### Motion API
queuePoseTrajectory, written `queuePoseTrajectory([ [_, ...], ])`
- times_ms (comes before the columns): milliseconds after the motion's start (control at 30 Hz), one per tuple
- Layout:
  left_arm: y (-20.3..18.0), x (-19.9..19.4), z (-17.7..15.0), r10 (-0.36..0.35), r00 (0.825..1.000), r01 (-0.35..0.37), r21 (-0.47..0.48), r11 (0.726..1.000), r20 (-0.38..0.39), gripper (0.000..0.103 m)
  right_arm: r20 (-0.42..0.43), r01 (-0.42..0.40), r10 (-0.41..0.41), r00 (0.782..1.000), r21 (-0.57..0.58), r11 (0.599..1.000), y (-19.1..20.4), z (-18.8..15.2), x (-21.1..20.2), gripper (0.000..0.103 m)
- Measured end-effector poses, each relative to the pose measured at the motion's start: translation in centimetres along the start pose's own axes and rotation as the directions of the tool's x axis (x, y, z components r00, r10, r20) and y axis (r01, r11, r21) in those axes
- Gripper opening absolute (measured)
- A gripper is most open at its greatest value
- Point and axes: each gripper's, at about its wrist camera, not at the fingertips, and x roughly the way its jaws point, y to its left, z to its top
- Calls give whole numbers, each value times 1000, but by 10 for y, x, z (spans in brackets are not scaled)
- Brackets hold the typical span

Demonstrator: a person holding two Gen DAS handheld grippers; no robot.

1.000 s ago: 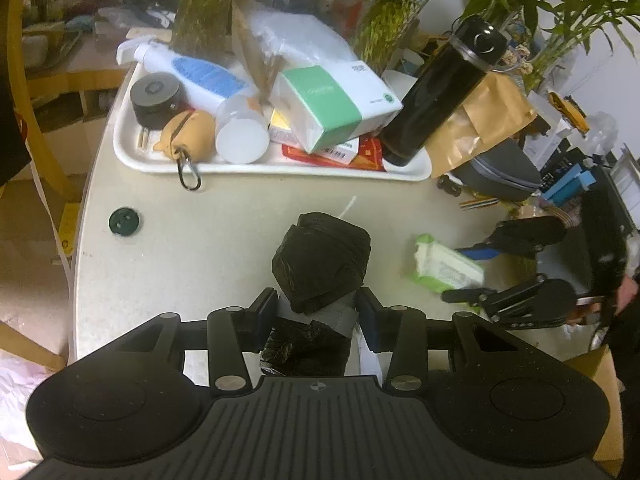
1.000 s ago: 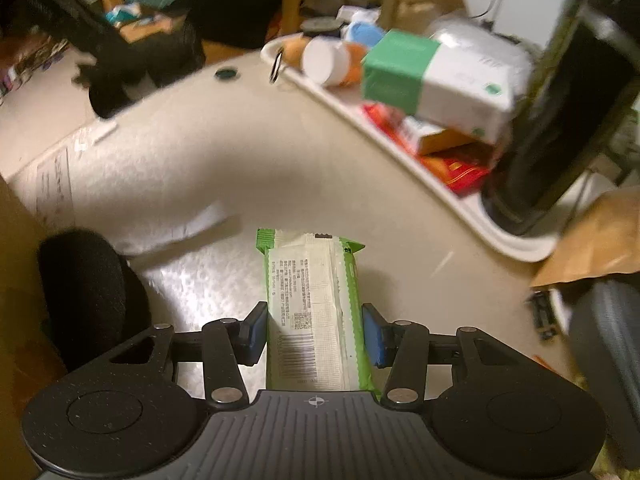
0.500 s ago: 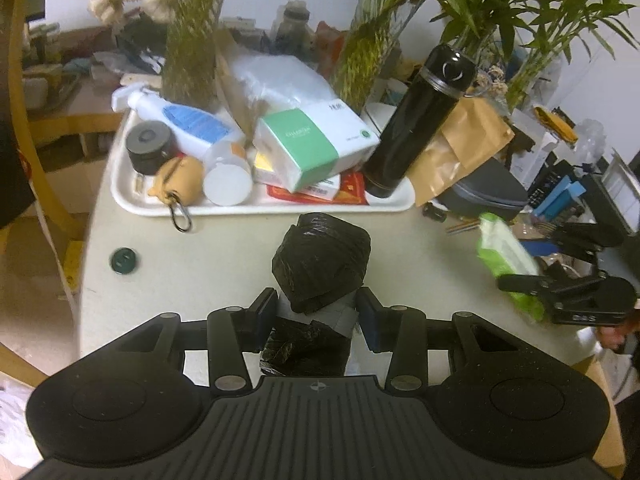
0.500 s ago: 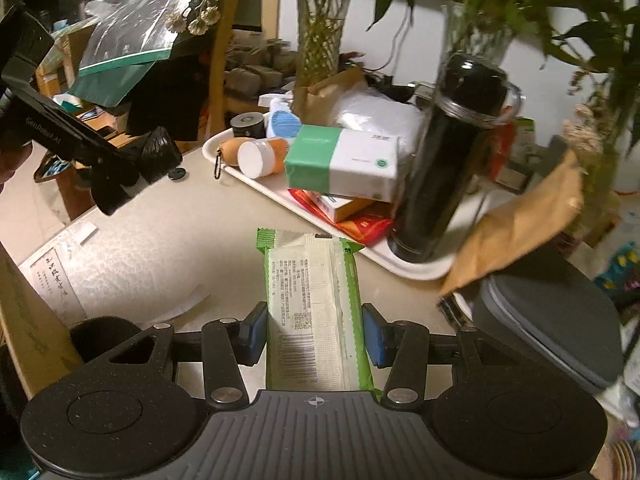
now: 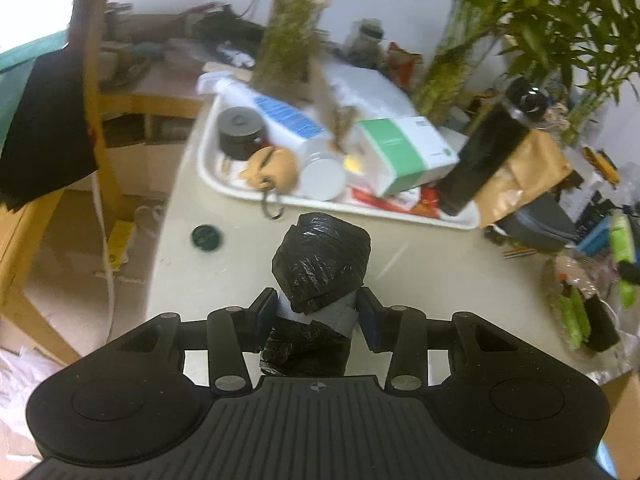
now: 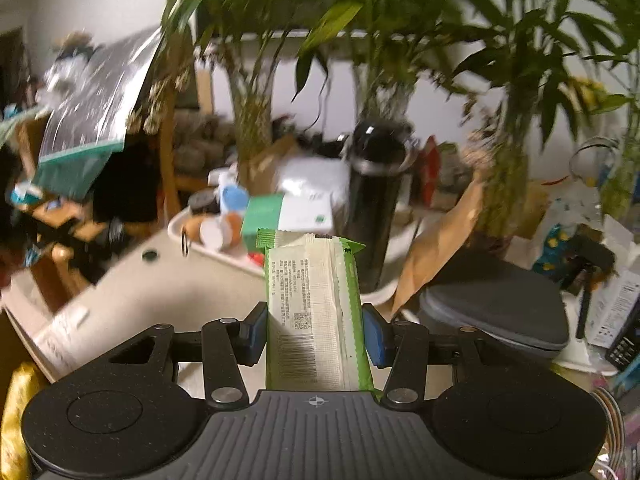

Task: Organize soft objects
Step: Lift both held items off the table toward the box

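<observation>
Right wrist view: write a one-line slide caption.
Right gripper holds a green-and-white wipes pack in its jaws, raised above the table before a cluttered white tray and leafy plants.

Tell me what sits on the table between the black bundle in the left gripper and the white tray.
In the left wrist view, only bare tabletop lies between the black bundle in the left gripper and the white tray; a carabiner hangs over the tray's near rim.

No text here is sharp enough for you to read. The green wipes pack (image 6: 314, 312) carries a barcode and small print, and the green-and-white box (image 5: 404, 156) a faint label, all illegible.
</observation>
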Motion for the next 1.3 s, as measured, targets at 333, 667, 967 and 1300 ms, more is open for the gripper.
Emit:
queuePoseTrajectory([
  [333, 4, -19, -11, -1, 998, 3, -44, 999, 60, 42, 36, 6, -6, 999, 19, 1000, 17, -4, -26, 51],
  [667, -10, -53, -19, -69, 987, 74, -28, 997, 146, 42, 60, 28, -32, 998, 65, 998, 20, -13, -46, 51],
  [967, -17, -102, -29, -96, 972, 107, -39, 994, 216, 42, 99, -8, -6, 995, 139, 990, 38, -21, -91, 51],
  [1300, -55, -167, -56, -95, 967, 85, 51, 995, 235, 42, 57, -28, 22, 998, 106, 994, 79, -45, -134, 51],
])
